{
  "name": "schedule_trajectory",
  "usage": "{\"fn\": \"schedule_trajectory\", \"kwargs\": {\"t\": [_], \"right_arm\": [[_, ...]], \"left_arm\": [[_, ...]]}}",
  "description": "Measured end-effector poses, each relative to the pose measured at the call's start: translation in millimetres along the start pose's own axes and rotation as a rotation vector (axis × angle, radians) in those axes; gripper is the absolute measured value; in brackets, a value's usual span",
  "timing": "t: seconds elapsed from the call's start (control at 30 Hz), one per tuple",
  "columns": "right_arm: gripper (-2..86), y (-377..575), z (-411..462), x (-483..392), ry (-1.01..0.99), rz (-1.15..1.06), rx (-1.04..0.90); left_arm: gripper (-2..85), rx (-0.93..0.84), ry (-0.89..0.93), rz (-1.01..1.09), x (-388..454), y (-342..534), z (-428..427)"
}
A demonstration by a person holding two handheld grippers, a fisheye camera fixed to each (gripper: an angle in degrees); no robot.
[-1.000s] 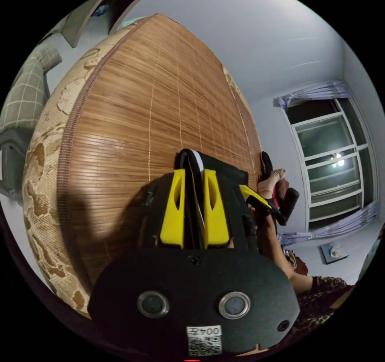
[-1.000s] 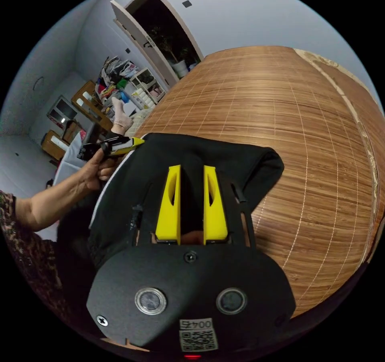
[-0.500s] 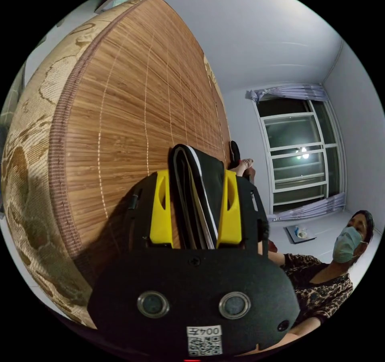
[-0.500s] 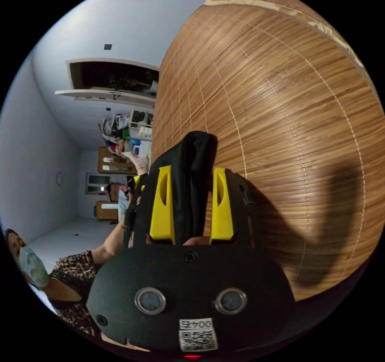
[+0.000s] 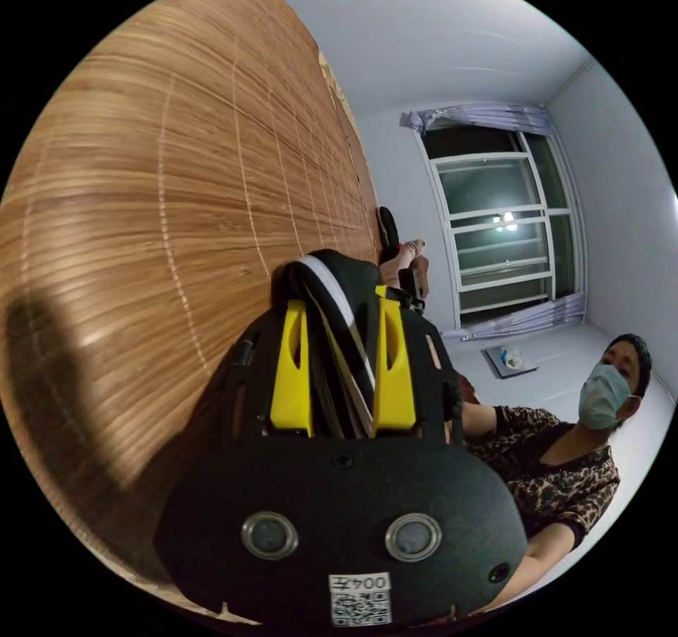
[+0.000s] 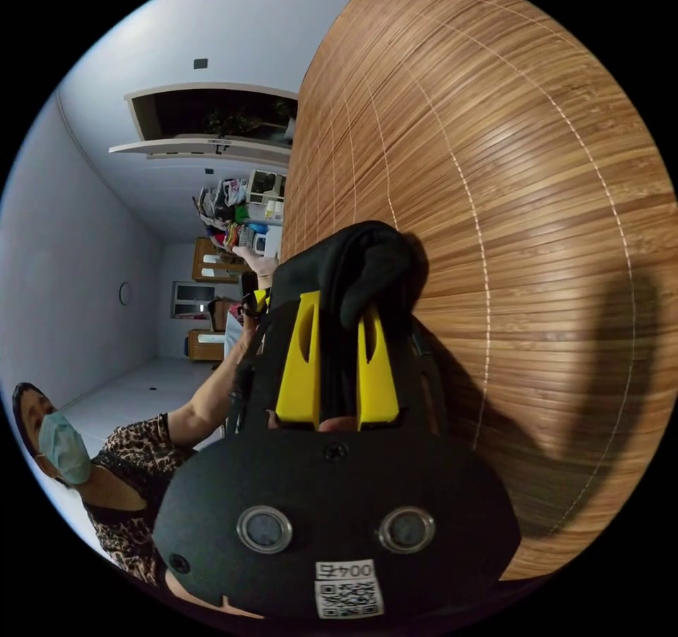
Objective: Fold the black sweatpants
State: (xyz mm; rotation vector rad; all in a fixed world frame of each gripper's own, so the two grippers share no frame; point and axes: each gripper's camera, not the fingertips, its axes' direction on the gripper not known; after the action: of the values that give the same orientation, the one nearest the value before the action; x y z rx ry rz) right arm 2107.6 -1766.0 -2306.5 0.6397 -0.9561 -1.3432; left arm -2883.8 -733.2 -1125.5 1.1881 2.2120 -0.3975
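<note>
Losing the bundle is my main worry now. My left gripper [image 5: 342,365] pinches several folded layers of the black sweatpants [image 5: 339,291] between its yellow jaws, with the white stripe of the fabric showing at the edge. The layers are thick and they stand out past the jaw tips, so I judge that an inner layer could slide out if I pull sideways, and the fold would open.

My right gripper [image 6: 337,365] is also pressed together on the sweatpants [image 6: 367,270]; a rounded lump of the cloth bulges above its tips and partly covers one jaw. I think this grip is less tidy, because the lump is not held flat and could drag or twist when I lay the cloth down.

Both tools are rolled on their side, so the bamboo mat [image 5: 162,192] runs like a wall beside the jaws, close to the fabric. I cannot tell if the cloth touches the mat. In the right gripper view, the person's forearm [image 6: 212,397] reaches forward just beside my tool.
</note>
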Motion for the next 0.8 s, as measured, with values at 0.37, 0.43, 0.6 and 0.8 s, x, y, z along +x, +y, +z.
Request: {"fn": "schedule_trajectory", "kwargs": {"t": [0.37,0.43,0.6,0.8], "right_arm": [[6.6,26,-61,-108,0.095,-0.285,0.182],[6.5,38,-80,-155,0.136,-0.411,0.256],[6.8,111,-107,-265,0.262,-0.753,0.375],[12.5,251,-53,-279,0.497,-0.825,0.070]], "left_arm": [[8.2,-0.012,-0.117,0.266,141,-15,-10],[8.2,0.030,-0.157,0.405,192,-10,-21],[8.8,0.138,-0.297,0.773,307,66,-41],[15.6,-0.078,-0.541,0.761,305,219,-31]]}}
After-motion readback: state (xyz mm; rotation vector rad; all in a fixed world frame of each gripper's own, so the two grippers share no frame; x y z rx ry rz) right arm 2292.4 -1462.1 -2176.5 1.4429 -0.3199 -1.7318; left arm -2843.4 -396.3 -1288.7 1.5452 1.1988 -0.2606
